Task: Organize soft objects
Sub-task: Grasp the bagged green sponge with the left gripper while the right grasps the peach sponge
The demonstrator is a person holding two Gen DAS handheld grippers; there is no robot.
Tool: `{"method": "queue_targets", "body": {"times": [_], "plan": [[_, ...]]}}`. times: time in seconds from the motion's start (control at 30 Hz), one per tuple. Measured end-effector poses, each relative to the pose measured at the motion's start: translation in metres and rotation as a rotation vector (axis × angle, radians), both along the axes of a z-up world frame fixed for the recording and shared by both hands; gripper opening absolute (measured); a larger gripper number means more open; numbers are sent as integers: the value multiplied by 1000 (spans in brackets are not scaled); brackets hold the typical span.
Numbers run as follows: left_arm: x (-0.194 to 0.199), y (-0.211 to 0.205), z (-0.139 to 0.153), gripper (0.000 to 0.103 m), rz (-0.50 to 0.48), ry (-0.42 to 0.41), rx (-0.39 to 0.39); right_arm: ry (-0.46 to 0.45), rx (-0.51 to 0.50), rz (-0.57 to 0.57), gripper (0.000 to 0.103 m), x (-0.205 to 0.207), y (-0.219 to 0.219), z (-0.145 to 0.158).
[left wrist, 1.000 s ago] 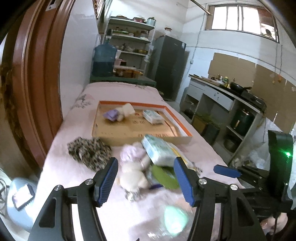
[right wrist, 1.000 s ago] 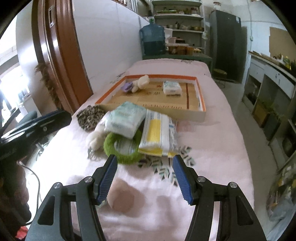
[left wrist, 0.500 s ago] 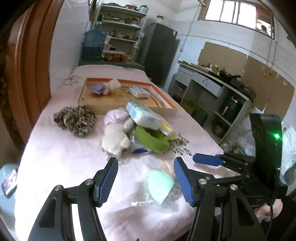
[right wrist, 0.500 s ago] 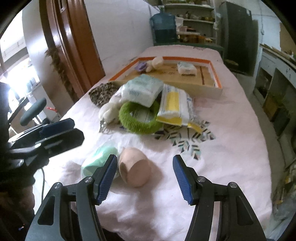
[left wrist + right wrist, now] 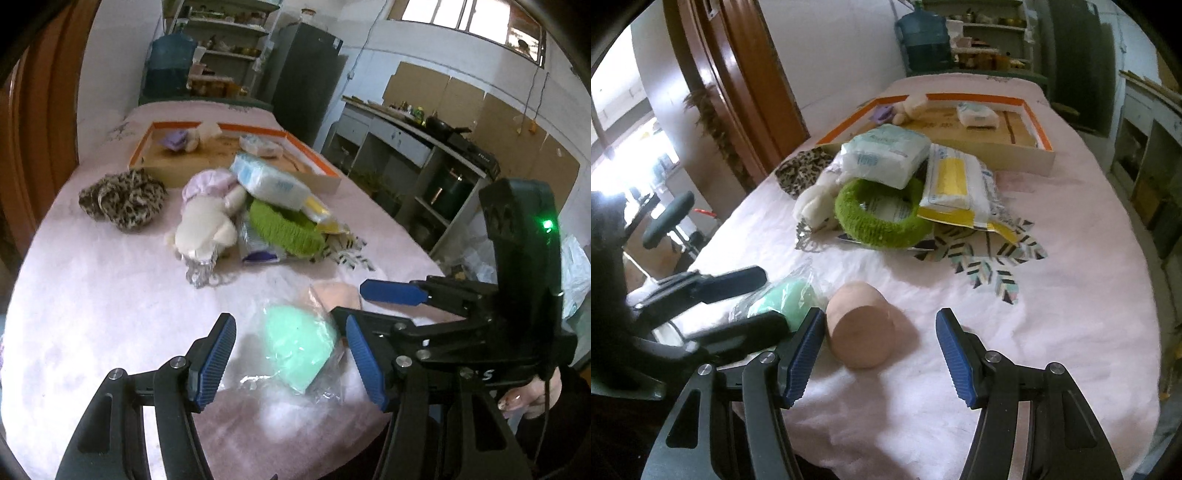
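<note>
My left gripper is open, its jaws on either side of a mint green sponge in a clear wrapper on the pink cloth. My right gripper is open around a beige egg-shaped sponge, which lies close to its left finger. The green sponge also shows in the right wrist view. Further back lies a pile: a green knitted ring, a white tissue pack, a yellow pack, a white plush toy and a leopard-print cloth.
A shallow orange-rimmed cardboard tray at the far end holds a purple item, a plush piece and a small tissue pack. A brown door frame stands left of the table. Kitchen shelves and a counter lie to the right.
Both grippers have pulled back toward the near edge and lowered. The green sponge now sits between my left jaws and the beige sponge between my right jaws.
</note>
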State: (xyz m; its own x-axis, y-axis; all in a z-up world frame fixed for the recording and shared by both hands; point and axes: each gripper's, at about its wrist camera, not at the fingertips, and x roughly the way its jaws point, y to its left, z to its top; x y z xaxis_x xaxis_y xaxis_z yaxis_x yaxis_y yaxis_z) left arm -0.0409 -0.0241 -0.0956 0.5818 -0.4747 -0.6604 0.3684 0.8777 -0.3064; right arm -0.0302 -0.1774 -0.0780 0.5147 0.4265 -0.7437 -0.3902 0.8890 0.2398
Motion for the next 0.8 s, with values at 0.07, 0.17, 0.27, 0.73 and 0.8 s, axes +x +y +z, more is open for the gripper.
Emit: {"method": "queue_targets", "body": {"times": [0.07, 0.17, 0.27, 0.73, 0.8], "plan": [[4, 2, -6, 61, -1, 24, -20, 5, 9, 1, 64, 1, -1, -2], [6, 4, -11, 62, 2, 41, -31, 20, 34, 3, 64, 3, -4, -4], [7, 4, -12, 61, -1, 49, -44, 25, 45, 6, 64, 4, -5, -5], [2, 4, -13, 45, -9, 30, -60, 10, 33, 67, 38, -2, 8, -1], [1, 4, -12, 45, -7, 25, -58, 8, 32, 66, 38, -3, 8, 0]]}}
